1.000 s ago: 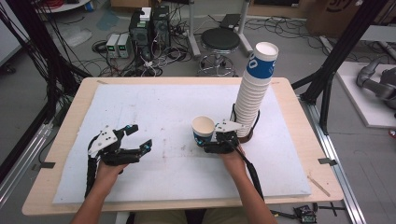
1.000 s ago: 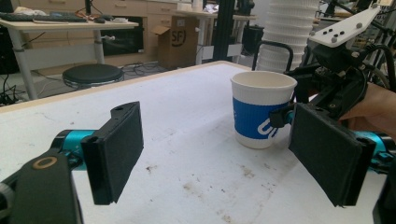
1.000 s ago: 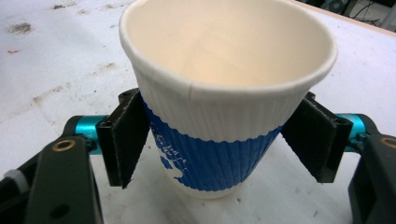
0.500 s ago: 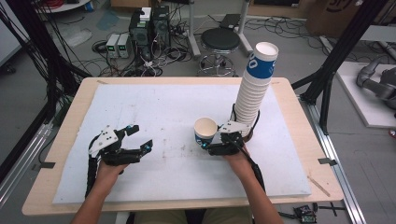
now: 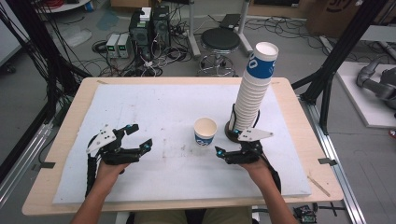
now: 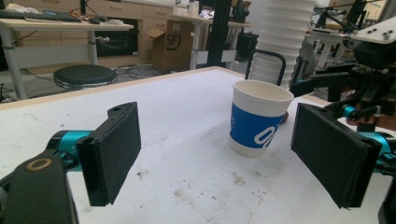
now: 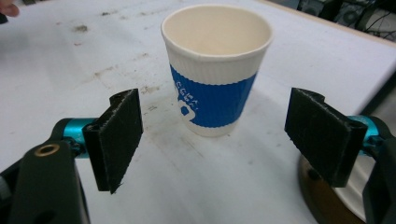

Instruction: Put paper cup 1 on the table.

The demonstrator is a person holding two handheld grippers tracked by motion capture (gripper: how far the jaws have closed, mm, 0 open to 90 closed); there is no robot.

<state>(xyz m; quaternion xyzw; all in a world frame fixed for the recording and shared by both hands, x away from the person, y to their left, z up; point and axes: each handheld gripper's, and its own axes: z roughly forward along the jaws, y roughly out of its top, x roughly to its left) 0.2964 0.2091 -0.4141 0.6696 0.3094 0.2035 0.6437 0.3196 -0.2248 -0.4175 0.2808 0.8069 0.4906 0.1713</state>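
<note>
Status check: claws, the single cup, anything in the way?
Both claws, left and right, open and empty. Single cup upright on mat, free. Cup stack close behind right claw.

Each bare-armed hand carries a black gripper: the left gripper (image 5: 135, 136) and the right gripper (image 5: 223, 153). Each has a grey three-cornered plate on top, teal collars behind its fingers (image 6: 114, 151), and a black cable trailing along the forearm. The finger pads are flat, rectangular, finely ribbed black rubber, and a brass-ringed hole marks each body.

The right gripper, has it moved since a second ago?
Yes. The right gripper has let go of the single cup and drawn back toward the person, away from the tall cup stack.
</note>
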